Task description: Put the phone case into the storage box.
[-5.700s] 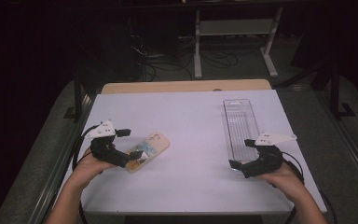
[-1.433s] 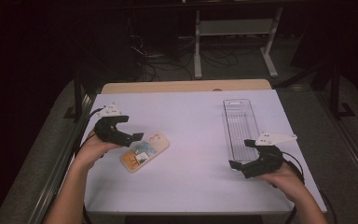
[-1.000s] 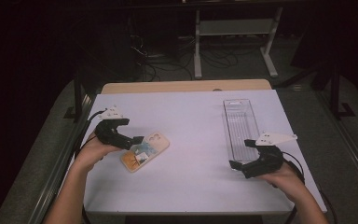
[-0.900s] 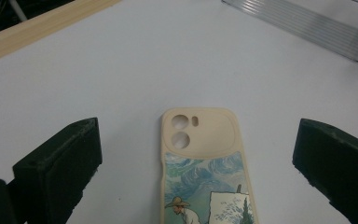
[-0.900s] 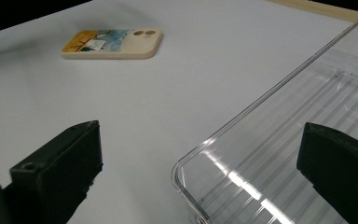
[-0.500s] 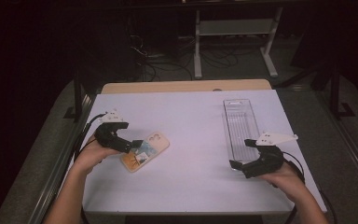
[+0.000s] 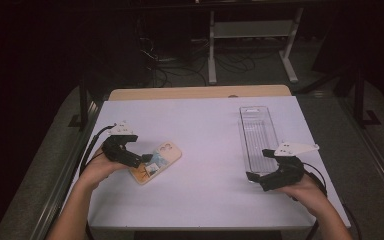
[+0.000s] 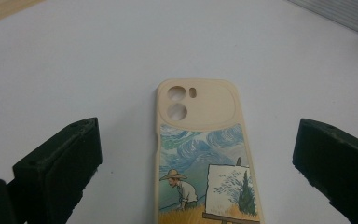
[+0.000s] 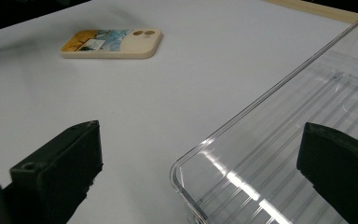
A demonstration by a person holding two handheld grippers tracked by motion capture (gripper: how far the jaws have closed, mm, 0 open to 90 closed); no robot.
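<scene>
A cream phone case [image 7: 158, 159] printed with a painting lies flat, back up, on the white table [image 7: 205, 125], left of centre. My left gripper [image 7: 141, 160] is at its near-left end. In the left gripper view the case [image 8: 203, 158] lies between the wide-apart jaws of the left gripper [image 8: 196, 140], which is open and apart from it. My right gripper [image 7: 260, 166] is open at the near end of a clear plastic tray [image 7: 257, 132]. In the right gripper view the tray's near corner [image 9: 191, 163] sits between the jaws of the right gripper [image 9: 198, 149]. Farther off lies the case [image 9: 112, 43].
The table's wooden far edge [image 7: 200, 93] borders a dark floor with cables and a metal stand [image 7: 252, 35]. Metal rails run along both sides of the table. Bare white surface lies between the case and the tray.
My left gripper has dropped slightly toward the near end of the phone case. The right gripper, the tray and the case have not moved.
</scene>
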